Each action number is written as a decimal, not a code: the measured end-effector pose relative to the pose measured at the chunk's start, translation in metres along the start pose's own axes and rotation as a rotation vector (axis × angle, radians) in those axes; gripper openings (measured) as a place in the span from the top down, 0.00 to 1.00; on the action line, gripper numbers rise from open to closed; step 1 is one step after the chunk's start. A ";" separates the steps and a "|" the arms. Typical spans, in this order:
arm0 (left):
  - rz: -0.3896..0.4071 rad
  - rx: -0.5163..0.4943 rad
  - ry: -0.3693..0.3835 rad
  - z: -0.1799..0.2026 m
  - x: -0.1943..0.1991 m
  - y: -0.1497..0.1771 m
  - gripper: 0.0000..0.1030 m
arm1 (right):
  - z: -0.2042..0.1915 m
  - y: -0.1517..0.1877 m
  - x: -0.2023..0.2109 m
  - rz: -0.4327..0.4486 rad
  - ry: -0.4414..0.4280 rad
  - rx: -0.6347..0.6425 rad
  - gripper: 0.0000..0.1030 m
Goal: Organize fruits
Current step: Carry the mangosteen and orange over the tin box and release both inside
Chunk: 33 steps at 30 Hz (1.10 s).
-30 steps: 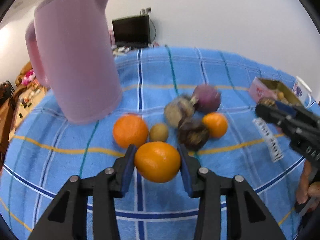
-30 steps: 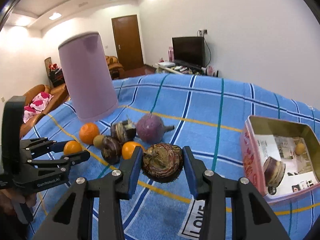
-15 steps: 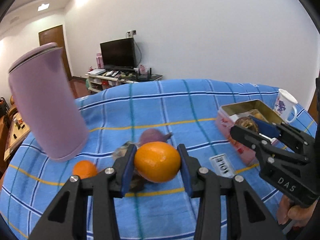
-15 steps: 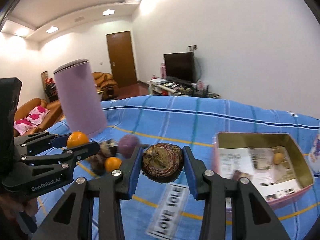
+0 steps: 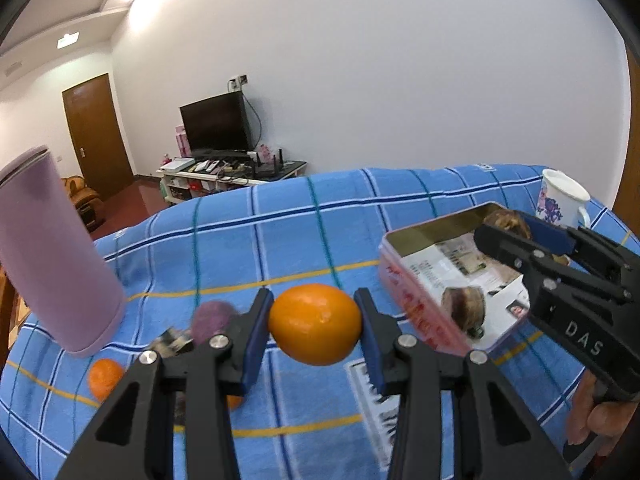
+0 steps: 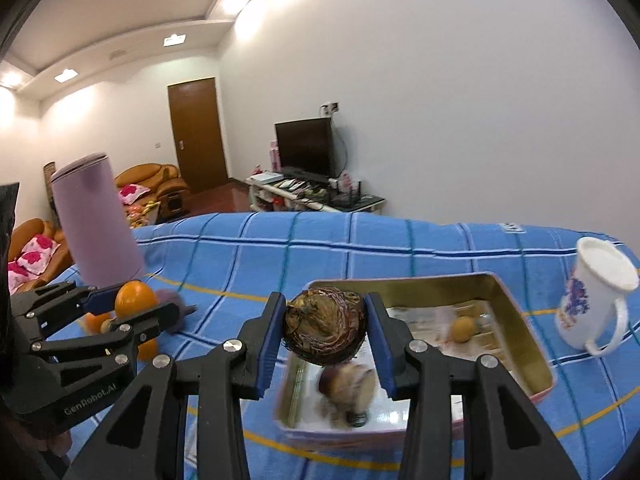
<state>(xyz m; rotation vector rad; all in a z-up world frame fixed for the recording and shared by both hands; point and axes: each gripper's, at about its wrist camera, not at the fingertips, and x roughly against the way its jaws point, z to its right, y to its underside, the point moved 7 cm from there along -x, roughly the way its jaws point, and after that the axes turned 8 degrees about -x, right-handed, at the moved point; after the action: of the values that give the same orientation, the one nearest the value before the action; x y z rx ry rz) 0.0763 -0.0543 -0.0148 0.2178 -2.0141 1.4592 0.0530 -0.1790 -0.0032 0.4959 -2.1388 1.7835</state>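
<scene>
— Tongs first: what did each pair hold?

— Left tongs (image 5: 315, 325) were clamped on a smooth round orange (image 5: 315, 325), its sides pressed by the blue pads. Right tongs (image 6: 325, 330) were clamped on a dark brown, rough-skinned round fruit (image 6: 325, 330).

— Where were those fruits relative to the box?

— The brown fruit hung above the near left part of the open rectangular pink-sided metal tin (image 6: 520, 322). The orange was clear of the blue checked cloth on the tabletop (image 5: 280, 240), left of the tin's near corner.

— Anything in the tin?

— A blurred brownish fruit (image 6: 348, 390) near its front wall and a small yellowish round fruit (image 6: 463, 328) further back, lying on printed paper.

— Room around it?

— A white floral mug (image 6: 596, 300) stood just right of the tin. A tall lilac jug (image 5: 52, 256) stood well left, with loose oranges and a purple fruit (image 5: 212, 316) near its base. Open cloth lay behind the tin.

— And the hands?

— Both tongs pointed forward and somewhat down; fingers of the right hand (image 5: 596, 420) showed under its handle.
</scene>
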 end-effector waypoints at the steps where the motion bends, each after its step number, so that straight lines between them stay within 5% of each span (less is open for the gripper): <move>1: 0.003 0.000 0.002 0.004 -0.002 -0.003 0.58 | 0.004 -0.002 0.000 0.006 0.010 -0.001 0.59; 19: 0.049 -0.022 0.045 0.064 -0.037 -0.050 0.58 | 0.100 -0.033 0.008 0.078 0.207 -0.070 0.59; 33: -0.029 -0.032 0.120 0.116 -0.084 -0.042 0.58 | 0.127 -0.015 -0.032 -0.077 0.275 -0.102 0.59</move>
<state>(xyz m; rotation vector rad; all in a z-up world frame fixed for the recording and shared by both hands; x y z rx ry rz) 0.1170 -0.1932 -0.0507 0.1426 -1.9287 1.3877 0.0857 -0.3040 -0.0266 0.2852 -1.9805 1.5892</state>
